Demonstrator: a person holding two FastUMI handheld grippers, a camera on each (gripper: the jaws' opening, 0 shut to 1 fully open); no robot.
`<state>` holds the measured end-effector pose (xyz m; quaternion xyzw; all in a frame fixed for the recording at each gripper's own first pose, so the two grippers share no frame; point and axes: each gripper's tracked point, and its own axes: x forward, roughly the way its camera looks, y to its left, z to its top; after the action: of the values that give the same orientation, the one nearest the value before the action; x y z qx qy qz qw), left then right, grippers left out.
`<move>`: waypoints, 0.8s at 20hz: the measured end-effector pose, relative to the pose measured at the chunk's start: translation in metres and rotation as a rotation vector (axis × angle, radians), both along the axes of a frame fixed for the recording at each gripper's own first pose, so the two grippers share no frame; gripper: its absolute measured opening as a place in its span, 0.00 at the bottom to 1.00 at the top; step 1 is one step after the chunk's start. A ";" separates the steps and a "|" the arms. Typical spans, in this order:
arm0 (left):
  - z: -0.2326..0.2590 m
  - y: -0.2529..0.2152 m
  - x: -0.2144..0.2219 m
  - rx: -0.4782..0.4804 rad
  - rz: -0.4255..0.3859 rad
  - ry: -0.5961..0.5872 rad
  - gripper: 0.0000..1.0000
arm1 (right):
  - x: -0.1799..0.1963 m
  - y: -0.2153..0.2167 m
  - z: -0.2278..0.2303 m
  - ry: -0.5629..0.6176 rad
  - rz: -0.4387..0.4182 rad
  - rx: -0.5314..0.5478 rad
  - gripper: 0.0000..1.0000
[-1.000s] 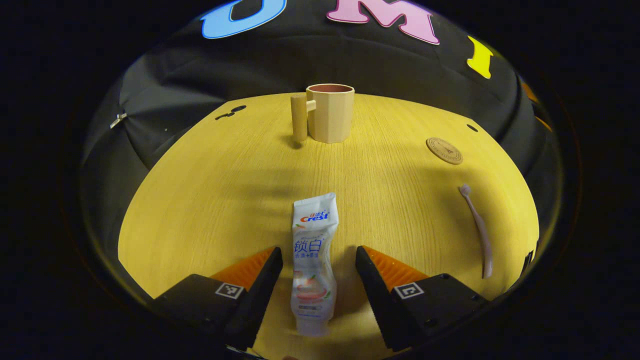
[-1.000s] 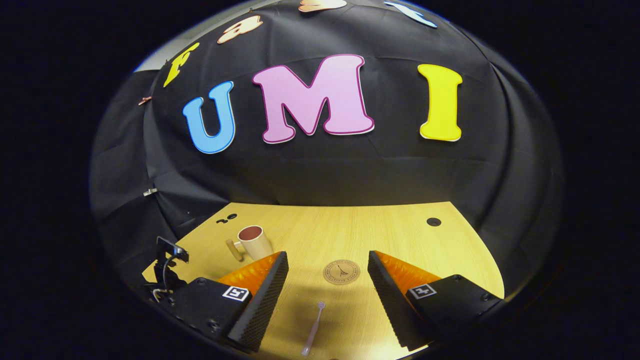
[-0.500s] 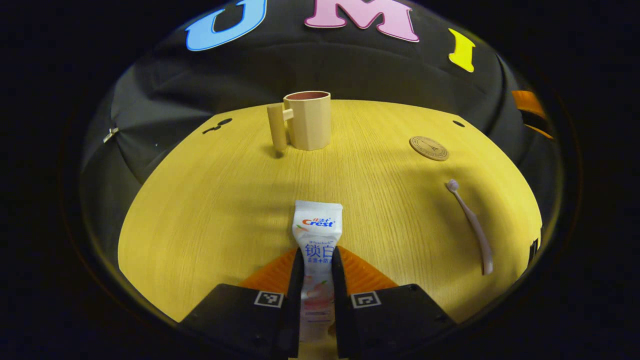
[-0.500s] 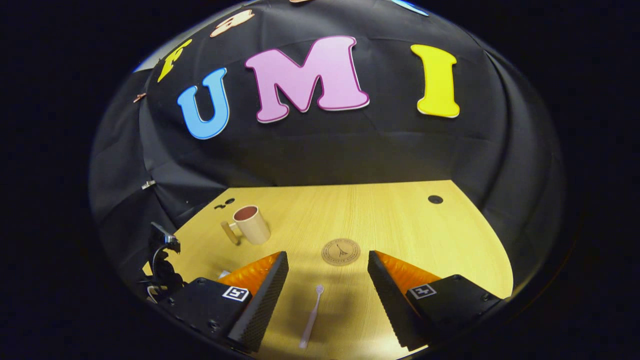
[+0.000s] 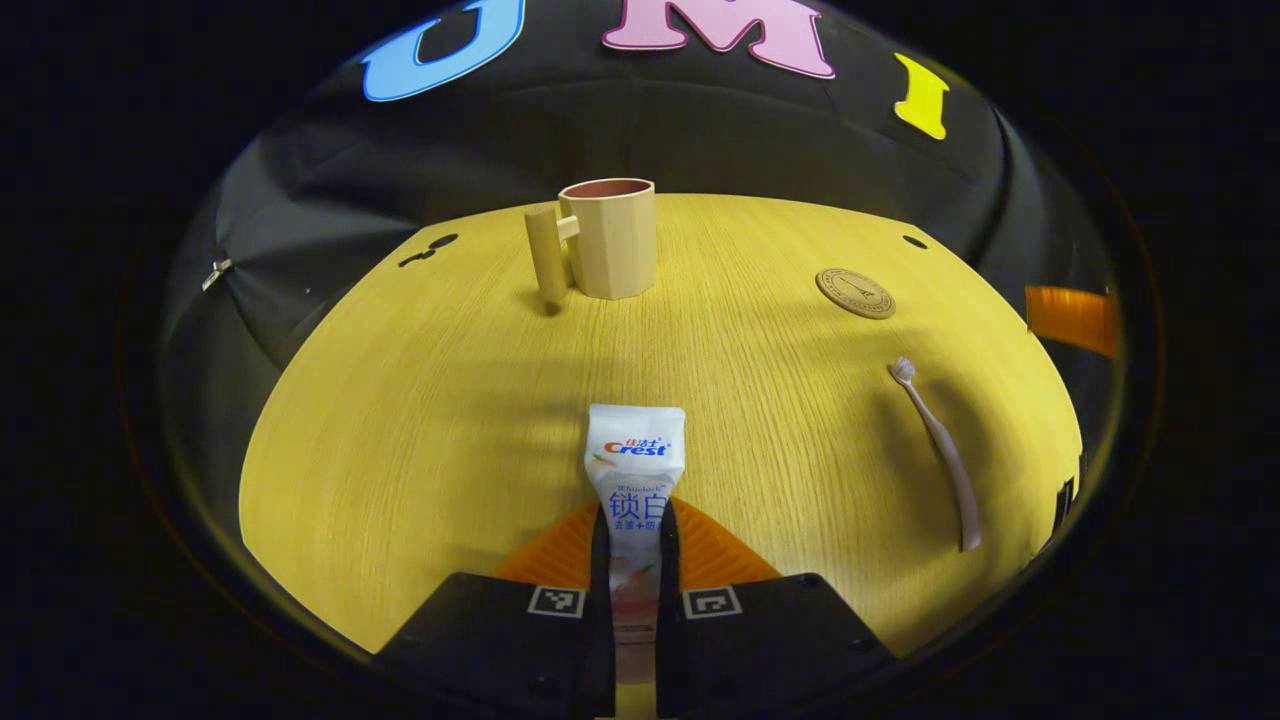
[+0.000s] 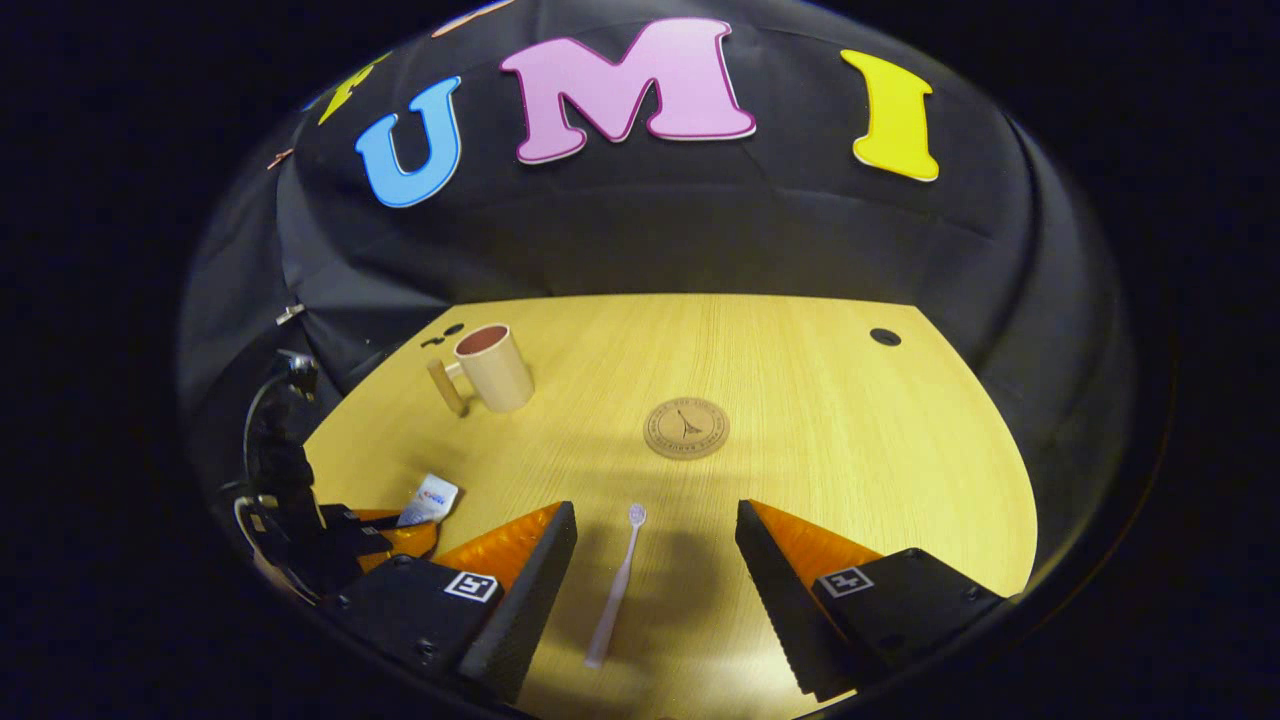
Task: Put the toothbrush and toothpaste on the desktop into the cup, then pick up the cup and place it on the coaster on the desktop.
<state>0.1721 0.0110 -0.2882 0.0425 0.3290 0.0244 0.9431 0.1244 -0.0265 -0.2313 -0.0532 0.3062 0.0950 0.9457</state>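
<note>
- Pale yellow wood-grain desktop [image 5: 420, 400], filling the booth floor ahead of both tools.
- Beige faceted cup with a peg-like wooden handle [image 5: 606, 238], upright at the far side, straight ahead and slightly left of the left gripper [image 5: 634, 580]; well apart from everything else.
- Left gripper: fingers clenched on the lower half of the white squeezable toothpaste tube [image 5: 635, 470]; long axis of the tube in line with the fingers, flat crimped end pointing toward the cup. Impossible to tell whether lifted or resting on the wood.
- Right gripper [image 6: 655, 590]: fingers spread wide, grasping nothing.
- Slim pale pink toothbrush [image 6: 615, 585], lying flat between those spread fingers, nearer the left-hand one; long axis along the fingers, bristle head farthest away.
- Round brown coaster with a small tower motif [image 6: 686, 428], bare, just beyond the brush head.
- Likely next: carrying the tube forward to the cup.
</note>
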 end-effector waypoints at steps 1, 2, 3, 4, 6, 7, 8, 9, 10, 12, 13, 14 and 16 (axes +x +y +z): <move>0.001 -0.002 -0.004 -0.018 0.004 -0.002 0.20 | -0.001 0.002 -0.006 0.018 0.002 -0.001 0.99; 0.005 -0.004 -0.006 -0.032 0.008 -0.012 0.20 | -0.002 0.003 -0.012 0.031 0.005 -0.004 0.99; 0.010 -0.005 -0.011 -0.042 0.008 -0.025 0.20 | -0.003 0.005 -0.019 0.050 0.008 -0.011 0.99; 0.014 -0.008 -0.015 -0.051 0.007 -0.037 0.20 | -0.003 0.006 -0.025 0.068 0.009 -0.014 0.99; 0.022 -0.009 -0.025 -0.062 0.015 -0.050 0.20 | -0.004 0.006 -0.039 0.111 -0.006 -0.014 0.99; 0.026 -0.006 -0.030 -0.048 0.026 -0.050 0.20 | -0.005 0.005 -0.044 0.133 -0.017 -0.005 0.99; 0.031 -0.003 -0.037 -0.034 0.035 -0.060 0.20 | -0.005 0.007 -0.053 0.155 -0.027 -0.006 0.99; 0.036 -0.002 -0.041 -0.029 0.036 -0.070 0.20 | -0.006 0.007 -0.060 0.172 -0.032 -0.016 0.99; 0.039 -0.003 -0.048 -0.029 0.034 -0.075 0.20 | -0.007 0.007 -0.066 0.182 -0.033 -0.032 0.99; 0.042 0.000 -0.057 -0.026 0.040 -0.076 0.19 | -0.010 0.005 -0.077 0.202 -0.035 -0.061 0.99; 0.043 0.000 -0.060 -0.026 0.044 -0.074 0.19 | -0.011 0.004 -0.082 0.210 -0.035 -0.074 0.99; 0.043 0.002 -0.066 -0.029 0.048 -0.074 0.20 | -0.013 0.004 -0.088 0.220 -0.038 -0.088 0.99; 0.042 0.004 -0.075 -0.038 0.057 -0.070 0.19 | -0.018 0.001 -0.097 0.241 -0.049 -0.115 0.99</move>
<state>0.0970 0.0148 -0.2459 0.0145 0.2974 0.0465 0.9535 0.1063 -0.0257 -0.3285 -0.0879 0.4238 0.0599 0.8995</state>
